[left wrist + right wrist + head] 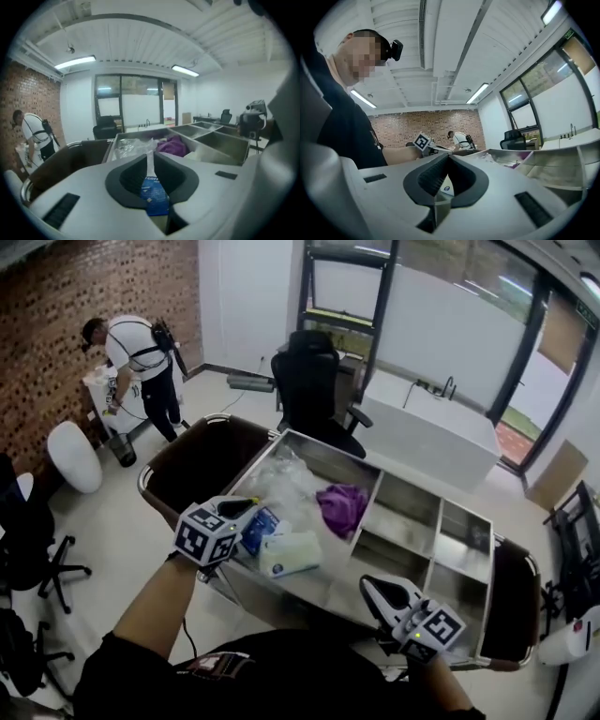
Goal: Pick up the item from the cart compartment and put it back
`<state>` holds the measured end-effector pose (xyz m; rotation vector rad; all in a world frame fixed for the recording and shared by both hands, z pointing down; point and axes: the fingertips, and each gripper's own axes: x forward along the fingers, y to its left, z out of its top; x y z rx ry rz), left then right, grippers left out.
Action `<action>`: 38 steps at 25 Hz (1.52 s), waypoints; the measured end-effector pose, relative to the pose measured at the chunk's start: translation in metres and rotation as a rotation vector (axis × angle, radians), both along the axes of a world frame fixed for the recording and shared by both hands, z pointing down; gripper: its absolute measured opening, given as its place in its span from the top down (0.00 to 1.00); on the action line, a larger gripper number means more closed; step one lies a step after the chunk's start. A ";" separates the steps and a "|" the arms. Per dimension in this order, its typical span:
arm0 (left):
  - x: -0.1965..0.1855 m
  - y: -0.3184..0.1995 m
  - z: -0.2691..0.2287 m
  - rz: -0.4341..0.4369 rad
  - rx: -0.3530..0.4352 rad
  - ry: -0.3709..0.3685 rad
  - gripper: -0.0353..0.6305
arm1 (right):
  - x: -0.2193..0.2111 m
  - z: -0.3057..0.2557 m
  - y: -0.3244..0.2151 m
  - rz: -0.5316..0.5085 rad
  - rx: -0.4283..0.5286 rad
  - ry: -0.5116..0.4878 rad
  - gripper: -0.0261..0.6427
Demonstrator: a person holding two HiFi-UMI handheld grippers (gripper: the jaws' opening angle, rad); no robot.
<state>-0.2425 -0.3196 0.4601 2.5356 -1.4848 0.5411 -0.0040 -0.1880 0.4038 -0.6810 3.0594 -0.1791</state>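
Observation:
My left gripper point(246, 512) hangs over the left end of the steel cart point(412, 563), shut on a blue packet point(261, 529). In the left gripper view the blue packet point(153, 194) sits pinched between the dark pads point(132, 180), with the left gripper point(150, 160) aimed at the cart's large compartment point(140, 143). That compartment holds clear plastic bags point(281, 479), a purple cloth point(342, 505) and a white pack point(291, 554). My right gripper point(373, 587) is near the cart's front edge, shut and holding nothing; its jaws meet in the right gripper view point(449, 159).
Brown bags hang at the cart's left end point(197, 460) and right end point(511, 601). A black office chair point(309, 385) and a white counter point(427, 432) stand behind the cart. A person point(141, 357) works at the brick wall, far left. More chairs point(33, 549) stand at the left.

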 end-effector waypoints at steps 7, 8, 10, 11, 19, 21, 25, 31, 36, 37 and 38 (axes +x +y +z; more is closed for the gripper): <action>-0.018 -0.038 0.062 0.016 -0.222 -0.439 0.58 | -0.022 0.006 0.000 -0.049 -0.019 -0.016 0.97; -0.020 -0.039 0.070 0.012 -0.253 -0.500 0.58 | -0.022 0.006 0.000 -0.049 -0.022 -0.019 0.97; -0.024 -0.043 0.082 0.011 -0.295 -0.596 0.58 | -0.021 0.006 0.001 -0.047 -0.027 -0.023 0.97; -0.024 -0.045 0.087 0.017 -0.310 -0.634 0.58 | -0.020 0.006 0.001 -0.044 -0.029 -0.024 0.97; -0.032 -0.048 0.114 0.076 -0.359 -0.899 0.65 | 0.001 0.005 0.002 0.005 -0.032 -0.049 0.97; -0.032 -0.050 0.105 0.077 -0.315 -0.906 0.81 | 0.005 0.003 0.002 0.019 -0.026 -0.054 0.97; -0.014 -0.048 0.040 0.050 -0.078 -0.769 0.85 | 0.021 -0.002 0.005 0.055 -0.011 -0.040 0.97; 0.105 0.025 -0.072 0.321 0.199 -0.151 0.85 | 0.069 -0.005 0.015 0.159 0.002 -0.021 0.97; 0.198 0.083 -0.084 0.544 0.195 0.275 0.86 | 0.112 -0.004 0.027 0.253 0.009 -0.008 0.97; 0.211 0.089 -0.079 0.569 0.172 0.332 0.86 | 0.120 -0.004 0.029 0.270 0.008 -0.008 0.97; 0.222 0.093 -0.073 0.591 0.144 0.378 0.87 | 0.126 -0.003 0.030 0.288 0.006 -0.008 0.97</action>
